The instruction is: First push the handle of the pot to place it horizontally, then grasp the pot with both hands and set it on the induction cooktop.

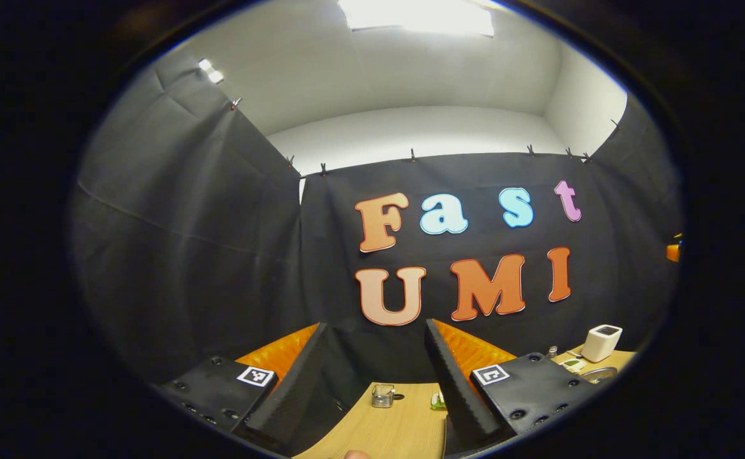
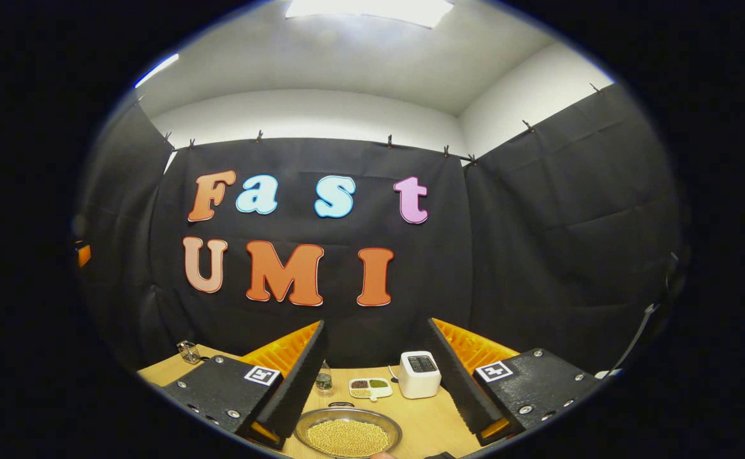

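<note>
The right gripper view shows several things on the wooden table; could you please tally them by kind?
White box-shaped device: 1
Divided white dish of grains: 1
Metal bowl of yellow grains: 1
Small glass jar: 1
Small wire metal object: 1
Total: 5

Wooden table [image 2: 433, 424]: metal dish of yellow grains [image 2: 347, 435] at 6 o'clock, white box [image 2: 419, 373] at 12, small divided tray [image 2: 370, 386] beside it.
</note>
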Motion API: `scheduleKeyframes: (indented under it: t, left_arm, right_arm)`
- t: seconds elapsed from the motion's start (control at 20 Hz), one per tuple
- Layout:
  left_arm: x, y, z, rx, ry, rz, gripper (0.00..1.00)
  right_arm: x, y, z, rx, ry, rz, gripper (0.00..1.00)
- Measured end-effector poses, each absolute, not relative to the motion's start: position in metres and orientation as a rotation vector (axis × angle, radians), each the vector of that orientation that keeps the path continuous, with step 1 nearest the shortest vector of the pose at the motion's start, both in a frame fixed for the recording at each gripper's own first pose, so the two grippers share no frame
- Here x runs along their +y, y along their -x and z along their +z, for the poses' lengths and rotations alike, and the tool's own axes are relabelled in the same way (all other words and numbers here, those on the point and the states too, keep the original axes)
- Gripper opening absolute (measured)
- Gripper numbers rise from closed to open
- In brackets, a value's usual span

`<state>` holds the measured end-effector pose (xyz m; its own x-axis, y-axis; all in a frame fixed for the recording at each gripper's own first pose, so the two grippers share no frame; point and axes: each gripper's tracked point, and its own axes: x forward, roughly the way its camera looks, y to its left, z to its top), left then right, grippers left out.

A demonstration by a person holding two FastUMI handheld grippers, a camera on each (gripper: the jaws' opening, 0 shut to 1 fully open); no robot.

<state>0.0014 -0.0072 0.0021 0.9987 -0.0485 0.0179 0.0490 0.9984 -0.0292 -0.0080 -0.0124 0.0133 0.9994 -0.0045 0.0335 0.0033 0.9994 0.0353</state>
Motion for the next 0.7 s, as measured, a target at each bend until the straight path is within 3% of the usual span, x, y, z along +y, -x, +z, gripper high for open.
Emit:
scheduleKeyframes:
  t: [0.4,0.5,0.55,0.7]
  left_arm:
    - [-0.014,-0.01,-0.005,-0.006,0.0,-0.09,0.97]
    - [-0.025,-0.012,-0.008,0.007,0.021,-0.107,0.98]
    - [-0.025,-0.014,-0.01,0.009,0.025,-0.107,0.98]
    - [-0.02,-0.022,-0.02,0.023,0.031,-0.09,0.96]
  right_arm:
    - [-0.006,0.003,0.0,0.007,-0.039,0.041,0.96]
    - [-0.003,-0.001,-0.004,0.014,-0.041,0.053,1.0]
    - [-0.002,-0.003,-0.007,0.019,-0.04,0.057,0.89]
    - [0.0,-0.006,-0.022,0.048,-0.023,0.063,0.78]
